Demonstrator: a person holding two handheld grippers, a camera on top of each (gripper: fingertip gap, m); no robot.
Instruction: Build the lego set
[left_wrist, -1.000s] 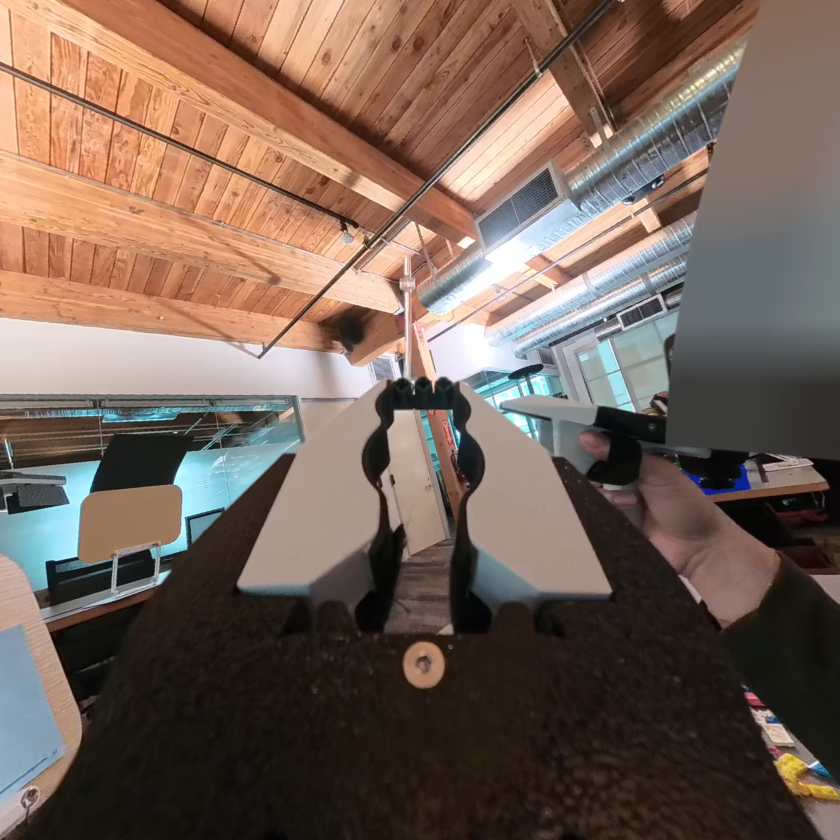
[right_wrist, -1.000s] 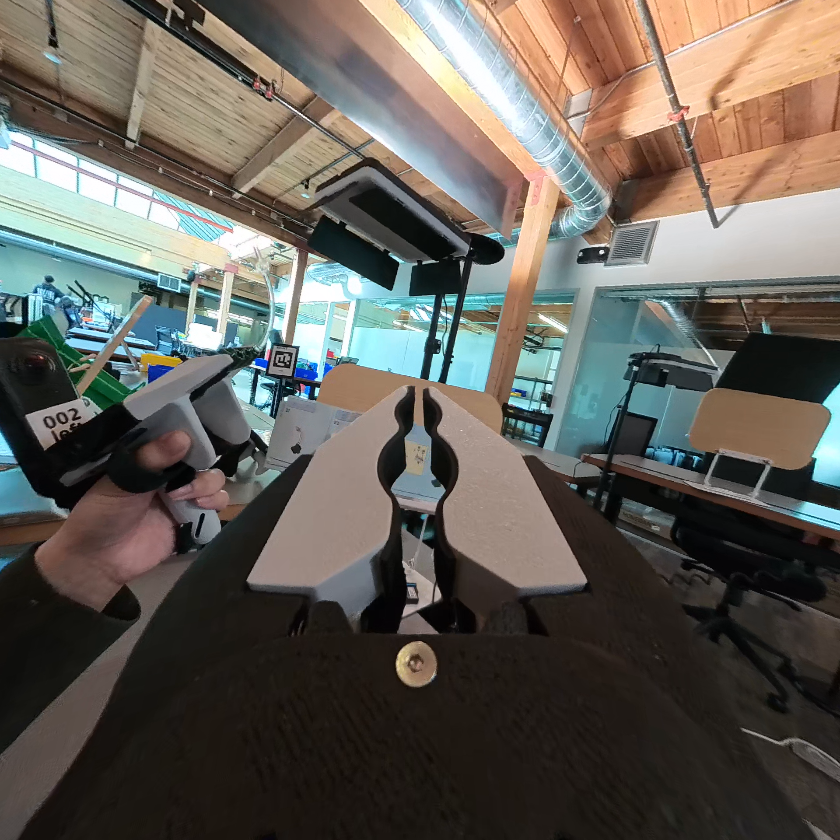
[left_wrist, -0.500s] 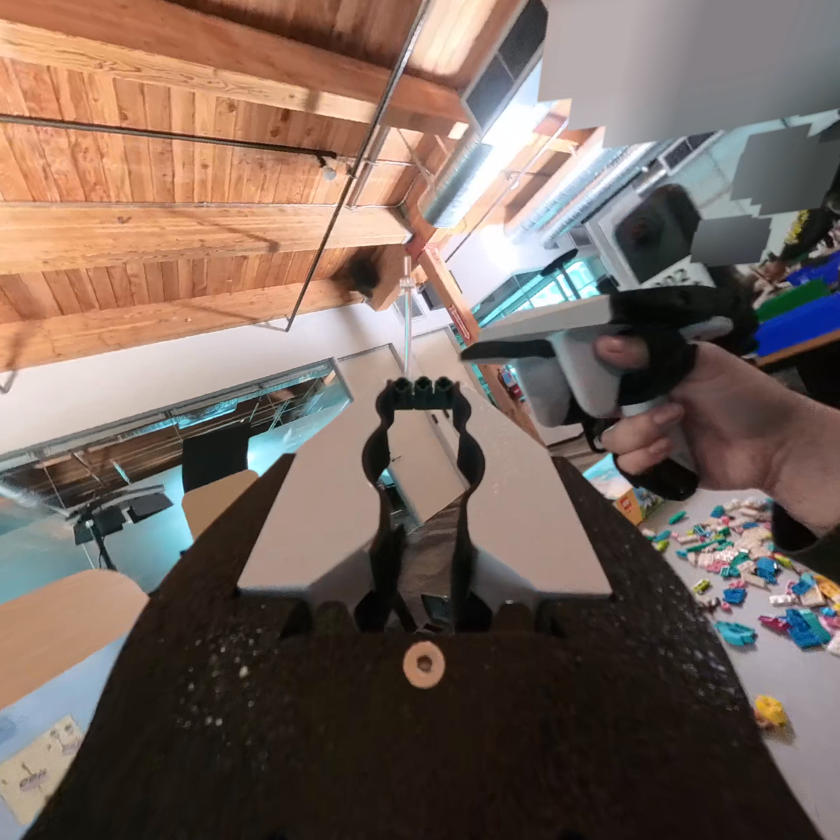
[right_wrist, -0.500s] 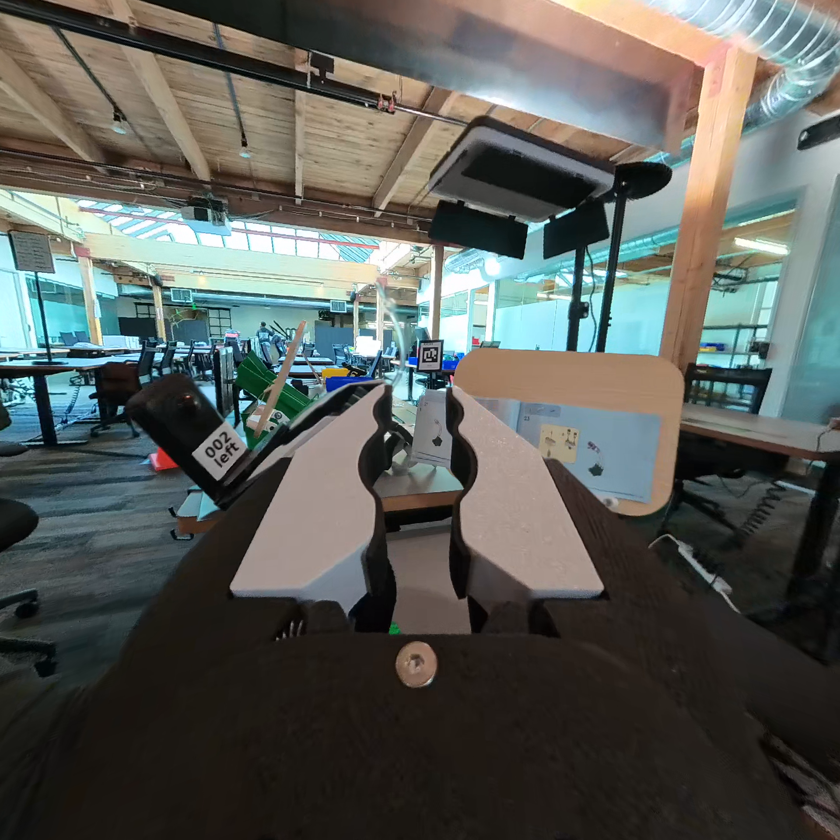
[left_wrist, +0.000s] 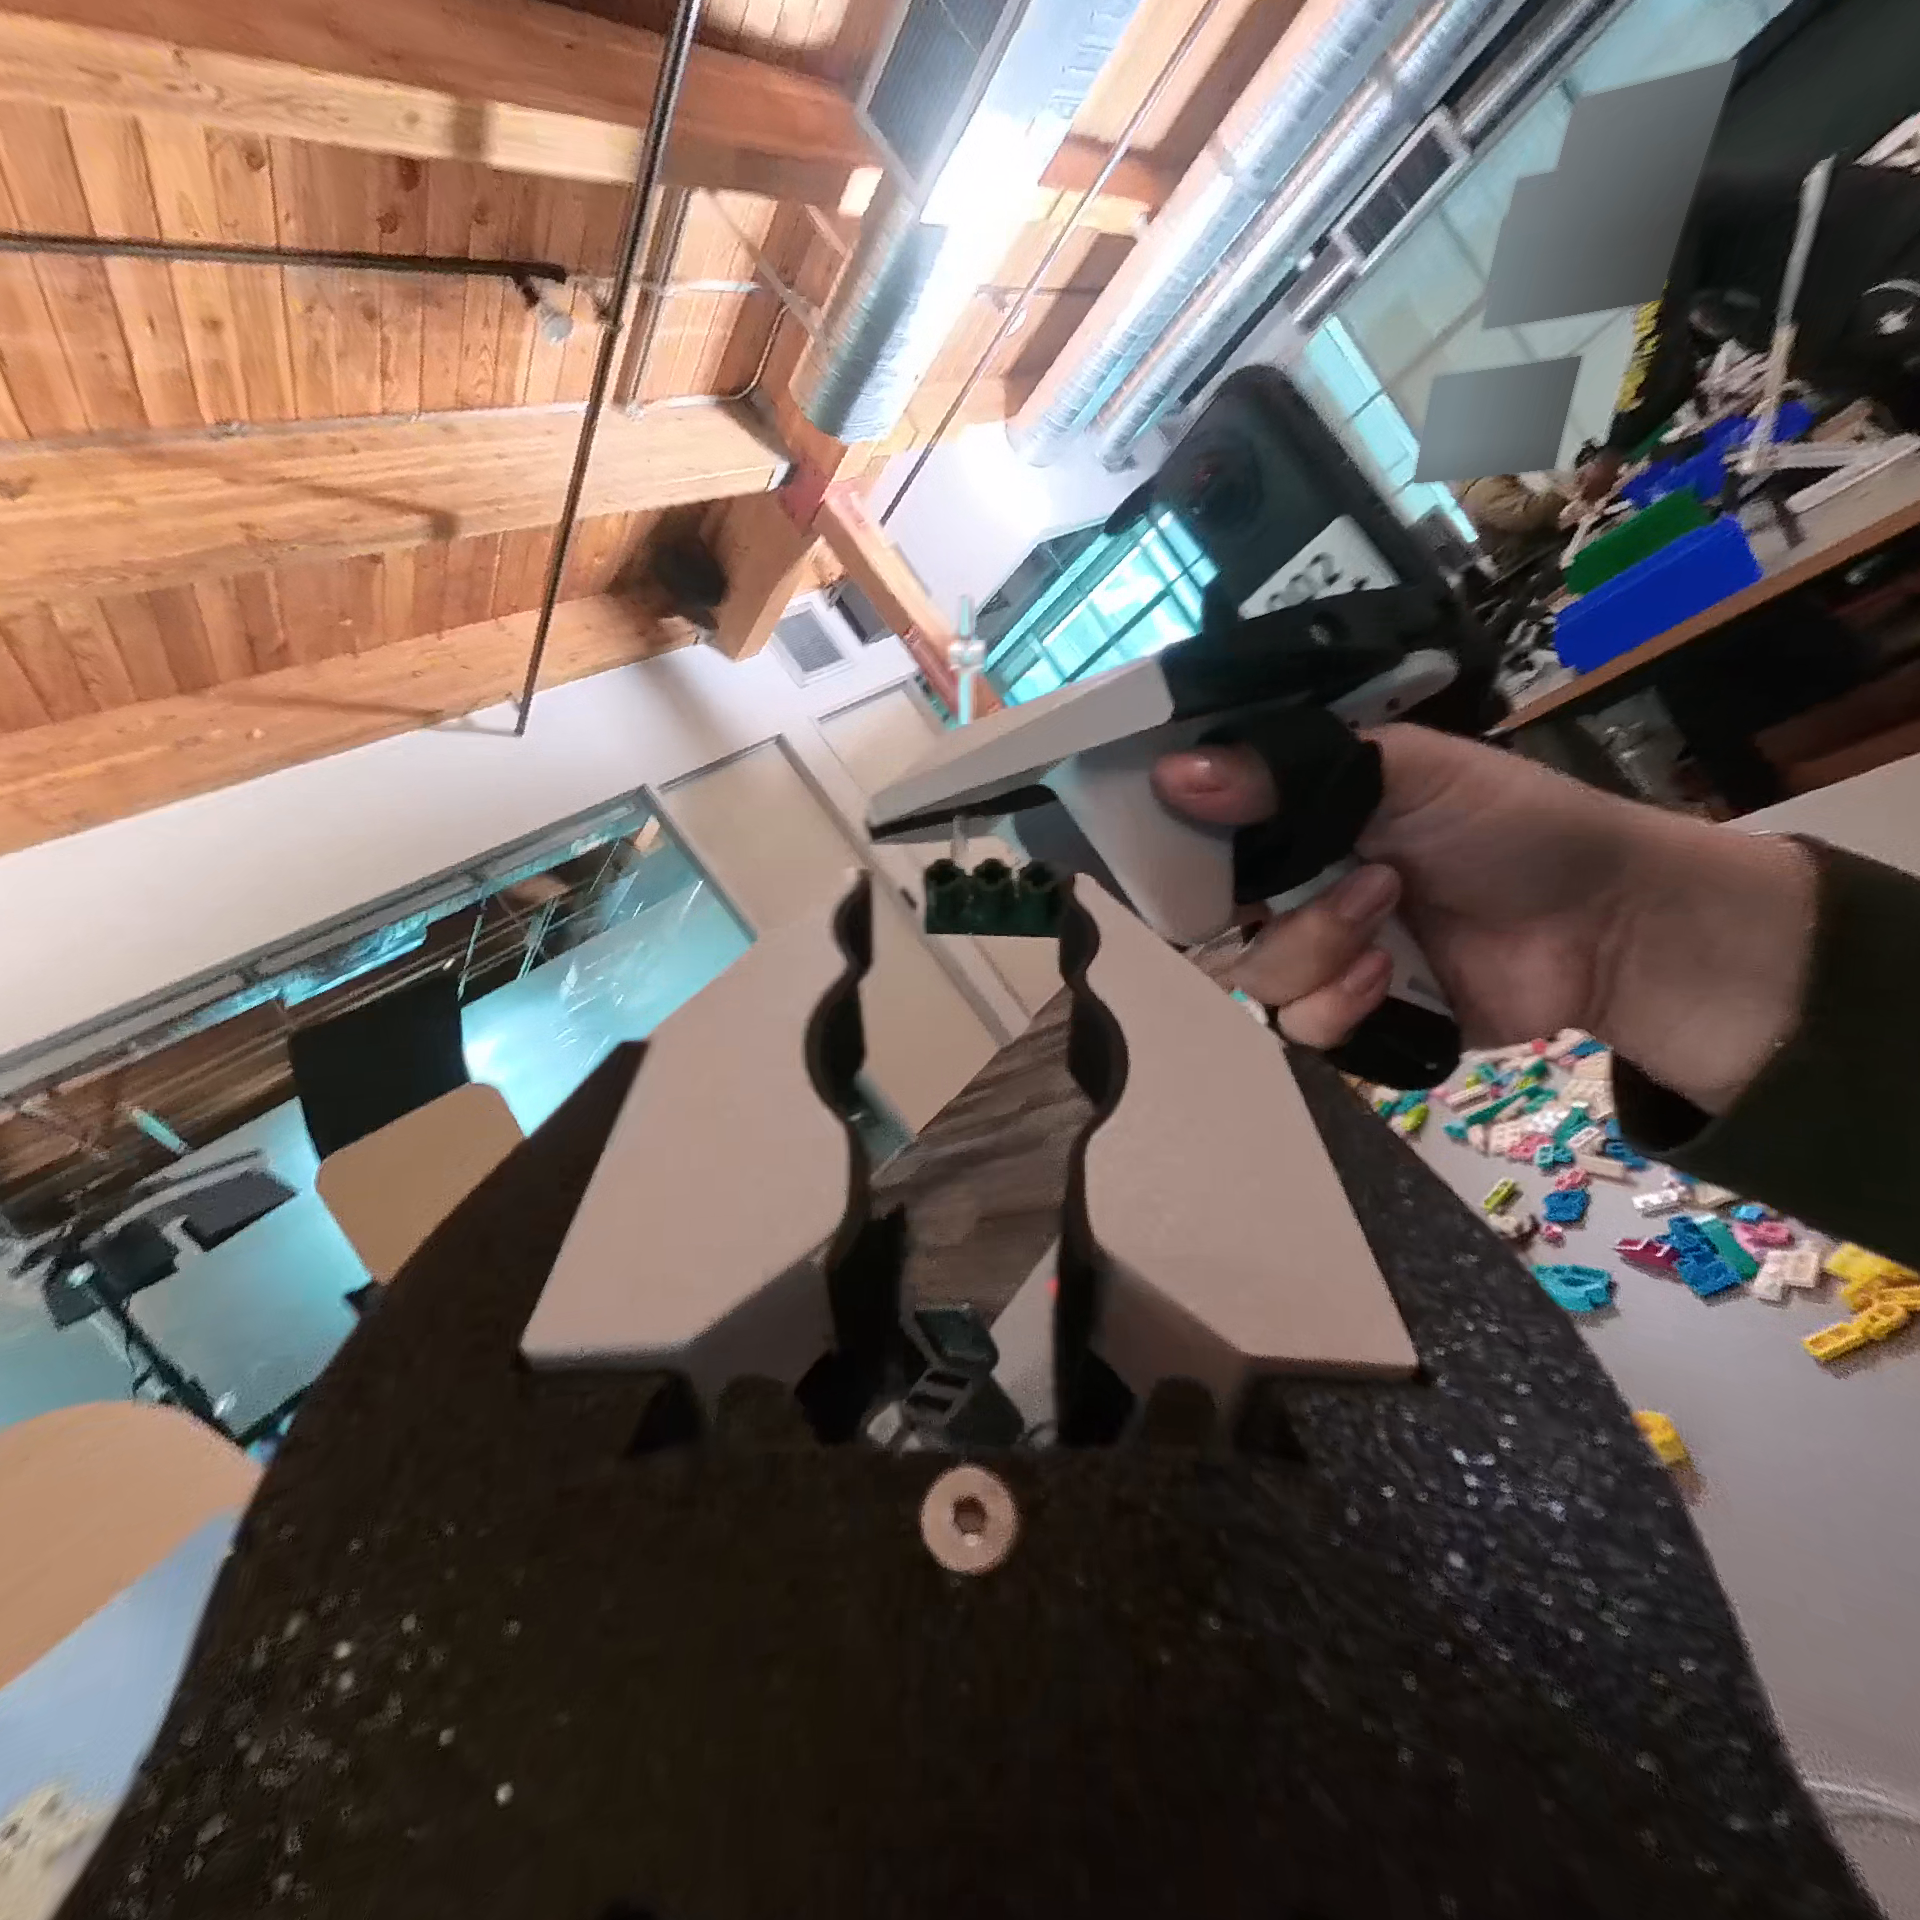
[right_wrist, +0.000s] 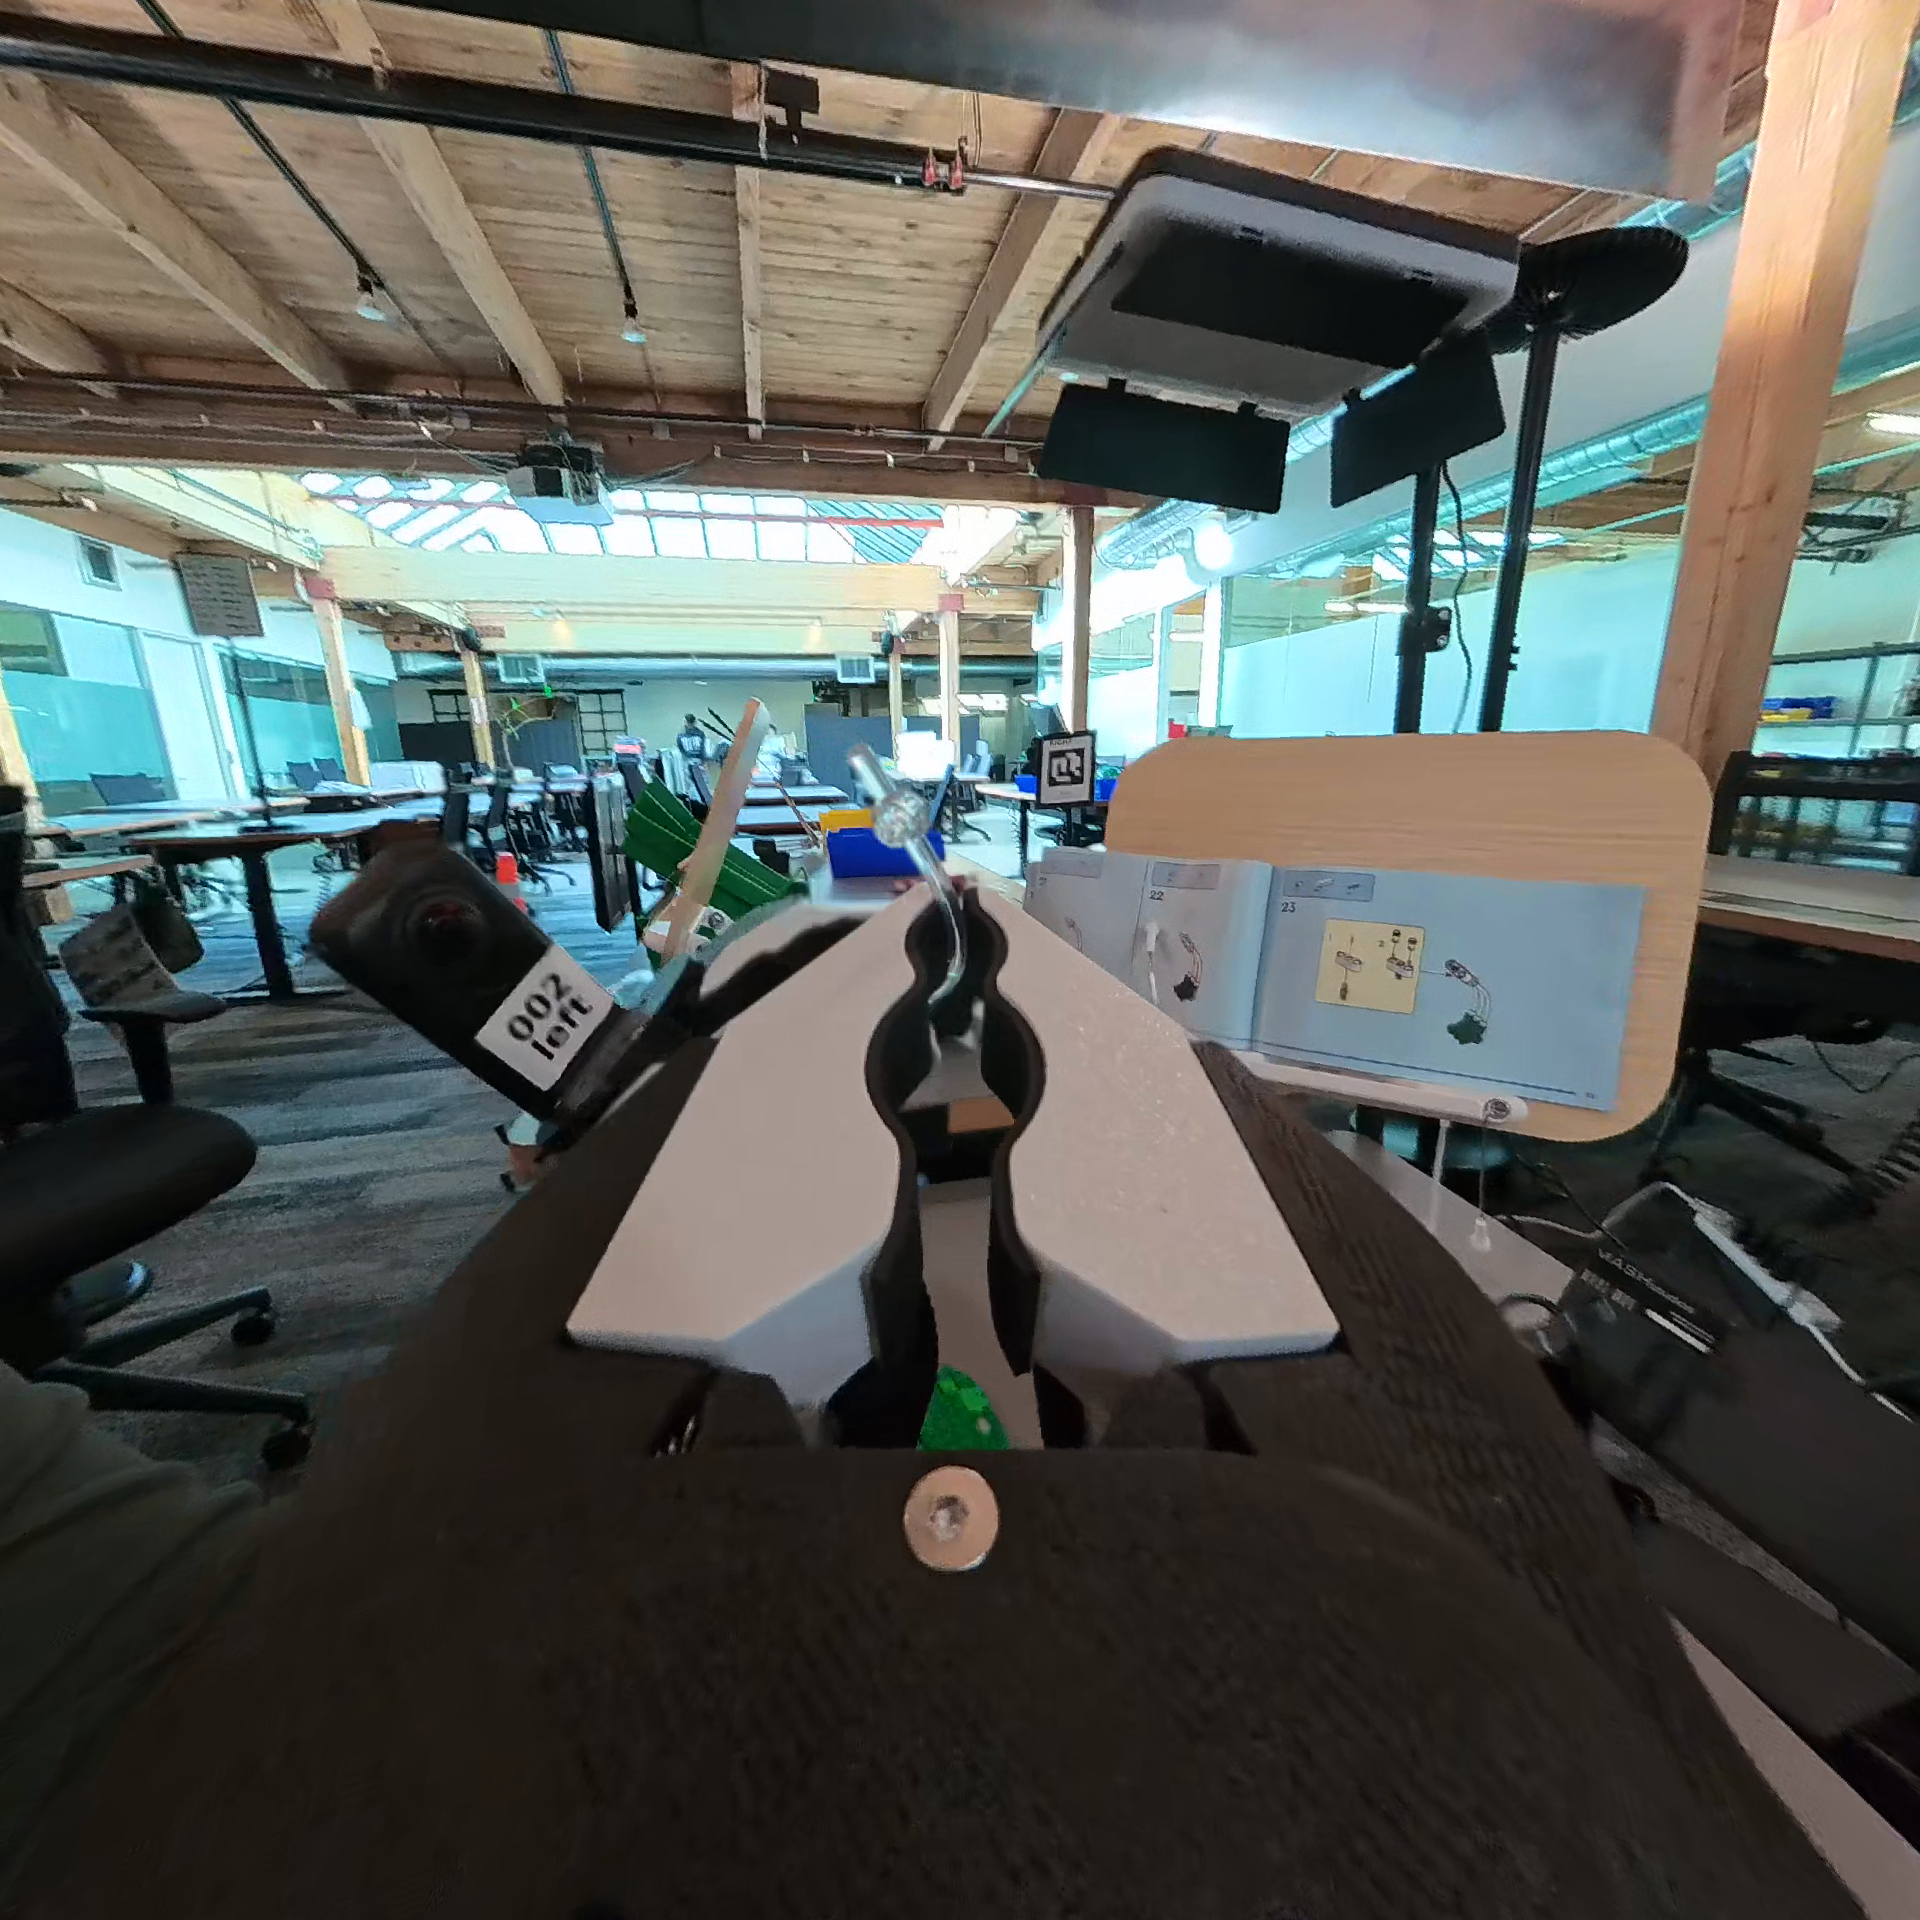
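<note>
A small dark green lego piece (left_wrist: 992, 902) with three studs carries a clear curved rod (left_wrist: 966, 665) that sticks up from it. My left gripper (left_wrist: 966, 904) is open, and the piece sits between its fingertips, close to the right finger. My right gripper (right_wrist: 954, 909) is shut on the clear rod (right_wrist: 940, 935), which ends in a small clear ball. In the left wrist view the right gripper (left_wrist: 883, 821) reaches in from the right, held by a hand (left_wrist: 1507, 883), with its tips just above the dark piece. The left gripper's camera body (right_wrist: 457, 956) shows at left in the right wrist view.
Several loose coloured lego pieces (left_wrist: 1558, 1132) lie on the grey table (left_wrist: 1766, 1558) at the right. An open instruction booklet (right_wrist: 1351, 966) leans on a wooden stand (right_wrist: 1455, 800). A bright green piece (right_wrist: 961, 1397) shows below the right gripper. Office chairs and desks stand behind. My left and right fingertips are right by each other.
My left gripper has opened and let go of the dark green piece. My right gripper has moved in and shut on the clear rod. Both views have tilted down towards the table.
</note>
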